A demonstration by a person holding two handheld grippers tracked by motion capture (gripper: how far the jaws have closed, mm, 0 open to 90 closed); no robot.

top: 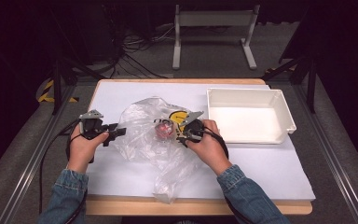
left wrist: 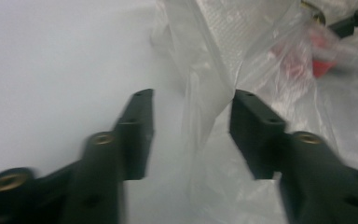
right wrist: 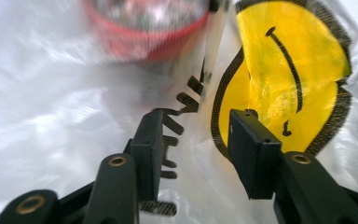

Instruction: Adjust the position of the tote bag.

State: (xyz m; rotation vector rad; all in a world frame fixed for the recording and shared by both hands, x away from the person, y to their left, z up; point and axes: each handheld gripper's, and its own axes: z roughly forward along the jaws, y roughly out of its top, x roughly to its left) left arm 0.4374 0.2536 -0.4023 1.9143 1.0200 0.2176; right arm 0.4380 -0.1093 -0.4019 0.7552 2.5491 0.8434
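Two grippers — left gripper (left wrist: 191,135) agape | right gripper (right wrist: 196,149) agape | plastic bag (top: 144,135) between.

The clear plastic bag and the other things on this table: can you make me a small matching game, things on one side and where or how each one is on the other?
Things:
1. plastic bag
2. red object
3. white tray
4. left gripper

Descriptions:
A. stands empty at the table's right side
B. jaws apart, with a fold of film between them
C. lies crumpled in the middle, with a yellow smiley face printed on it
D. sits inside the see-through film

Pairs: 1-C, 2-D, 3-A, 4-B
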